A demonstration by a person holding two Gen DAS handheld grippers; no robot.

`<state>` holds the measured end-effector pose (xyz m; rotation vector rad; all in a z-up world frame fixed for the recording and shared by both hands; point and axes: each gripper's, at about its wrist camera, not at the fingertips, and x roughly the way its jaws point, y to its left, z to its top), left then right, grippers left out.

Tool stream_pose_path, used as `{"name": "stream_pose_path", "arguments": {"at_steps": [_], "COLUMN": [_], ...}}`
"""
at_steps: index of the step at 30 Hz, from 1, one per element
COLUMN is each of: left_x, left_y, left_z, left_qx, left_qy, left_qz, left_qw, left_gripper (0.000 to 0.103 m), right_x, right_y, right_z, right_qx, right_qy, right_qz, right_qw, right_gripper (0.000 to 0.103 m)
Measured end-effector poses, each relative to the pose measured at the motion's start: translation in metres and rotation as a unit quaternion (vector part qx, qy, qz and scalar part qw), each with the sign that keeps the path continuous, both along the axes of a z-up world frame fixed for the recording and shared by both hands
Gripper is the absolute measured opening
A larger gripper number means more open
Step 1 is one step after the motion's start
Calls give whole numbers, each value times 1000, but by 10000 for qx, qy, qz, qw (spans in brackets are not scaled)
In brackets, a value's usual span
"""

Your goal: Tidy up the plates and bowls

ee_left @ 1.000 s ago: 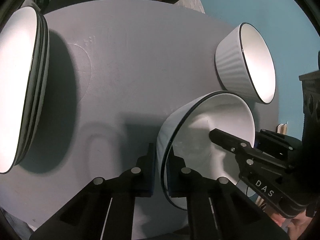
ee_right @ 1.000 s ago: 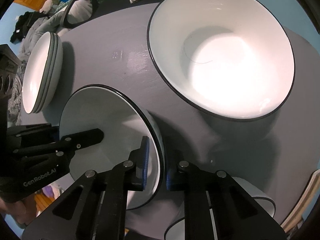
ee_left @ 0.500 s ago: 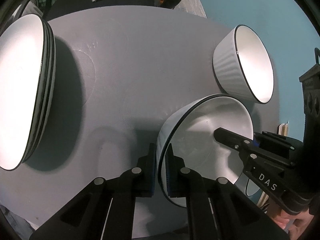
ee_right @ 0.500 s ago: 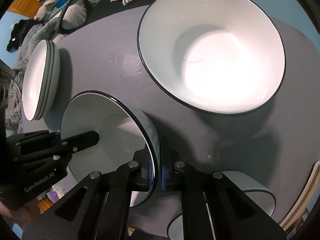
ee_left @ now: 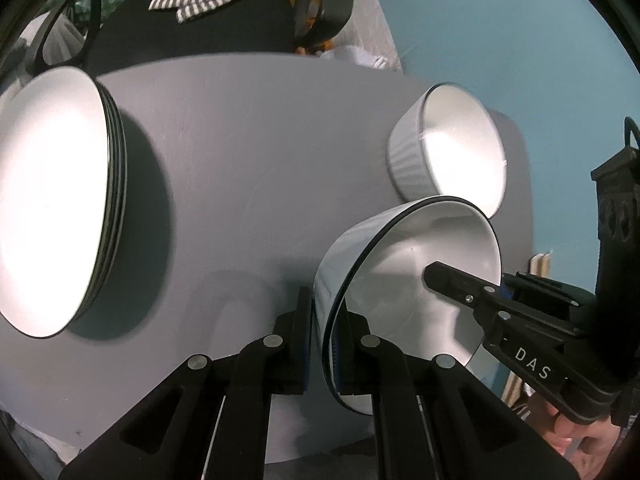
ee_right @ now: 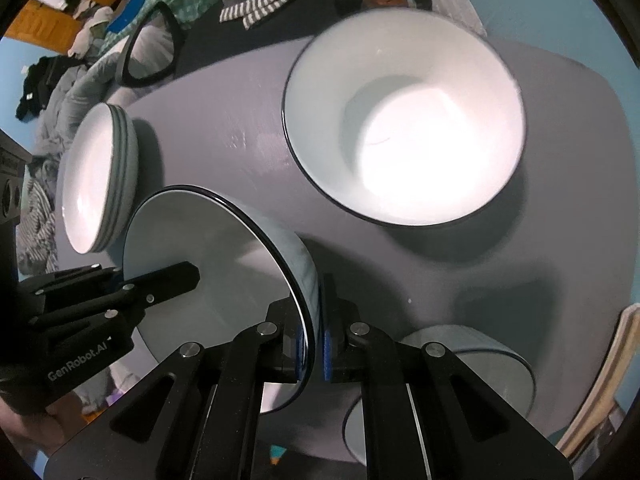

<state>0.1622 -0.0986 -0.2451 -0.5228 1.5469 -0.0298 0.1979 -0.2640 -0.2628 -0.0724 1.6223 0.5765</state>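
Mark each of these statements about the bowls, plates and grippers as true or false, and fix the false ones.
1. Both grippers grip the same bowl. True: the left gripper and the right gripper each pinch the rim of the held bowl, on opposite sides.
2. The held bowl is full of food. False: its inside is bare white.
3. A stack of plates sits on the grey table. True.
4. The ribbed bowl is stacked on the plates. False: it stands by itself near the far edge, apart from them.
5. The right gripper's jaws hang wide open over the table. False: they are closed on the bowl's rim.
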Motion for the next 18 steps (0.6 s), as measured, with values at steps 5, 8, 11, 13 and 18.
{"name": "stream_pose_path", "arguments": {"at_steps": [5, 8, 11, 13, 18], "left_x": [15, 29, 44, 55, 77], "left_y": [-2, -9, -20, -24, -35], "left_z": [20, 30, 35, 38, 39], "left_qx": [-1, 54, 98, 135, 246], "left_qy": [-146, -259, -336, -385, -460], "left_qz": [-101, -256, -389, -465, -571], "left_qw": [9998, 9993, 9986, 9981, 9970], "left_gripper": [8, 8, 8, 8, 8], "right_x": [10, 17, 29, 36, 53], "right_y": [-6, -8, -12, -16, -23], "right_z": [21, 29, 37, 40, 41], "right_qx": [10, -17, -21, -14, -46], "right_qy": [-105, -191, -259, -300, -369], "right_qz": [-91, -125, -199, -250, -336], "right_qw": [9999, 9997, 9995, 9992, 9987], "right_gripper": [7, 7, 7, 7, 7]}}
